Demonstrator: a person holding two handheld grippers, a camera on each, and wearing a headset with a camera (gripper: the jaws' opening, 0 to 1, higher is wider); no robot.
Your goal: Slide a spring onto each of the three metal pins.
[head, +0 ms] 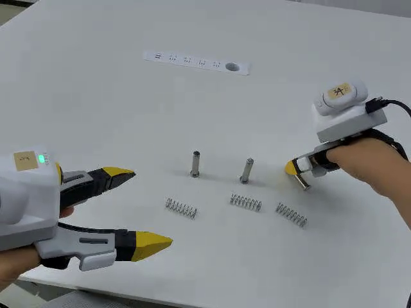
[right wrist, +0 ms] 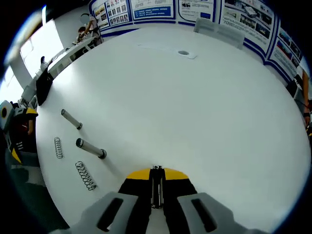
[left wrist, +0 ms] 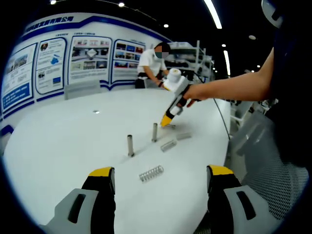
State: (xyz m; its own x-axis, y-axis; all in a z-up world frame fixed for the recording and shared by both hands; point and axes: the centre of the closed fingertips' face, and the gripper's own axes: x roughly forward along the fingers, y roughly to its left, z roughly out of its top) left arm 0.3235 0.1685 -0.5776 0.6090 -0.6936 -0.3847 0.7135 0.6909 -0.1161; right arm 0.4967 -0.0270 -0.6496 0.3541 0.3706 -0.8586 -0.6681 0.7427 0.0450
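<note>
Three springs lie flat on the white table [head: 96, 96] in a loose row: a left spring [head: 180, 208], a middle spring [head: 246, 203] and a right spring [head: 291, 215], all apart from one another. Two metal pins stand upright just behind them, a left pin [head: 195, 164] and a middle pin [head: 246, 171], both bare. The third pin [head: 302, 182] is pinched between the closed yellow tips of the right gripper [head: 293, 169], tilted, with its lower end close above the table near the right spring. In the right gripper view most of that pin is hidden between the jaws, with a dark sliver showing in the slot. The left gripper [head: 149, 208] hovers at the near edge with its yellow-tipped jaws spread wide and nothing between them; its body is cut off by the picture's left side.

Each gripper carries a tan label: the one on the right gripper [head: 339, 91] bears a dark mark I cannot read, and the one on the left gripper [head: 26, 160] sits beside a small green light [head: 42, 158]. A white socket strip [head: 196, 63] lies flush in the far tabletop; its markings are too small to read. In the left gripper view, blue-and-white wall posters [left wrist: 87, 58] carry headings and text that cannot be made out, and a person in a white shirt [left wrist: 148, 66] stands behind the table.
</note>
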